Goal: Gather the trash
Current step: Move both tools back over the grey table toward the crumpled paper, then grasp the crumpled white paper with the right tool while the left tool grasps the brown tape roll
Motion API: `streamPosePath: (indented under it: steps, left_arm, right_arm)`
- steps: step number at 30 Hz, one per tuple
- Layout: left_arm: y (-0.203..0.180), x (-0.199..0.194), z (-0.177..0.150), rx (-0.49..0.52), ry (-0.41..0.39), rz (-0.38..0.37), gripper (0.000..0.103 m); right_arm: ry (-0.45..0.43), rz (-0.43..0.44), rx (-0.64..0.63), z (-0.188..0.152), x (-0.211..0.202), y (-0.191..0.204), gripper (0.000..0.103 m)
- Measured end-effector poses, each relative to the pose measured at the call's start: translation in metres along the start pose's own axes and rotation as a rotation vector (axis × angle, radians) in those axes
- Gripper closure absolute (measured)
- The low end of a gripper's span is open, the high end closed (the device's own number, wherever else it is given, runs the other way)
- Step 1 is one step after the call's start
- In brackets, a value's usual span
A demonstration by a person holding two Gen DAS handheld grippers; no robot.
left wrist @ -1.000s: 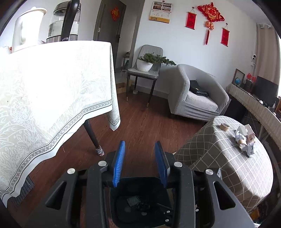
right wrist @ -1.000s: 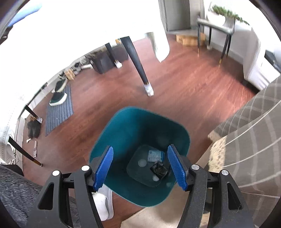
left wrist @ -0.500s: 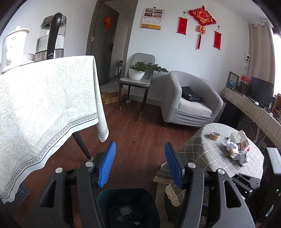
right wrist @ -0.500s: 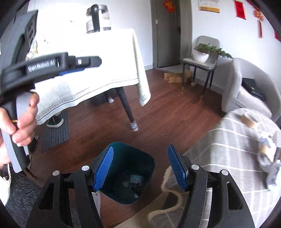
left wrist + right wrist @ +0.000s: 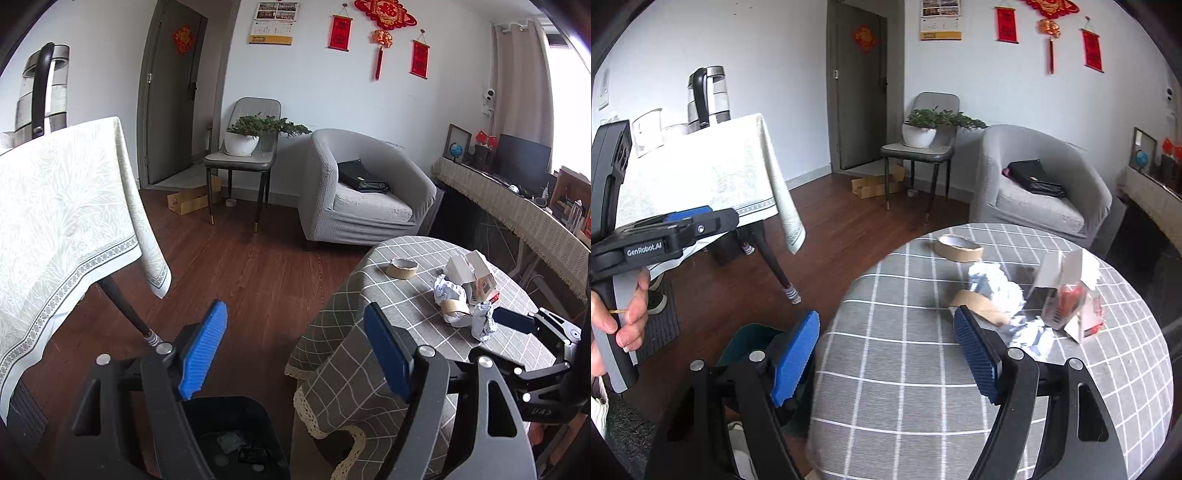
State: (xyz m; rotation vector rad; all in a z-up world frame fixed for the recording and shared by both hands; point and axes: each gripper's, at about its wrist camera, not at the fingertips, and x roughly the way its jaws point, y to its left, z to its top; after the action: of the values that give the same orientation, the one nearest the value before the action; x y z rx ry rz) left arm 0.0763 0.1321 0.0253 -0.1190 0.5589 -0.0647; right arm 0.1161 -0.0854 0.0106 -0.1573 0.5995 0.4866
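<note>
The trash lies in a cluster on the round checked counter: two crumpled paper balls, a torn white carton with red print, and two rolls of brown tape, one roll apart at the far side and the other tucked against the paper. In the right wrist view the cluster sits just ahead of the right tool, beyond its right-hand finger; the picture is blurred there, so there may be more than two paper balls. The right tool stands released, nothing between its blue pads; its jaws have just been opening. A second ago it looked straight down into the bin; now it faces the counter.

The left tool is also released and empty, its jaws having just been opening from nearly closed. The one dark bin sits on the floor below and between its fingers, with a few scraps at the bottom, and the counter is to its right. In the right wrist view a hand grips the left tool's handle at the left.
</note>
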Motion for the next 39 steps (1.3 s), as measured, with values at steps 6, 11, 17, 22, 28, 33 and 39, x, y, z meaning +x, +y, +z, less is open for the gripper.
streamPosePath:
  steps: [6, 11, 17, 22, 28, 33, 39]
  left_arm:
    - [-0.035, 0.024, 0.0, 0.036, 0.03, -0.039, 0.022]
    - [-0.06, 0.044, 0.0, 0.046, 0.057, -0.079, 0.021]
    - [-0.083, 0.062, -0.001, 0.07, 0.079, -0.109, 0.021]
    - [-0.092, 0.071, -0.003, 0.085, 0.096, -0.125, 0.021]
    - [-0.105, 0.081, -0.001, 0.09, 0.106, -0.159, 0.019]
    - [-0.123, 0.087, -0.001, 0.128, 0.118, -0.187, 0.015]
    - [-0.151, 0.097, -0.003, 0.197, 0.142, -0.206, 0.015]
  right_arm:
    - [-0.006, -0.091, 0.065, -0.01, -0.008, -0.047, 0.017]
    - [0.016, -0.116, 0.104, -0.017, -0.006, -0.077, 0.016]
    - [0.067, -0.059, 0.17, -0.022, 0.01, -0.096, 0.016]
    - [0.114, -0.042, 0.167, -0.023, 0.027, -0.098, 0.017]
    - [0.152, -0.029, 0.179, -0.021, 0.04, -0.103, 0.043]
    - [0.156, -0.023, 0.176, -0.026, 0.034, -0.11, 0.054]
    - [0.118, -0.037, 0.18, -0.027, 0.014, -0.126, 0.055]
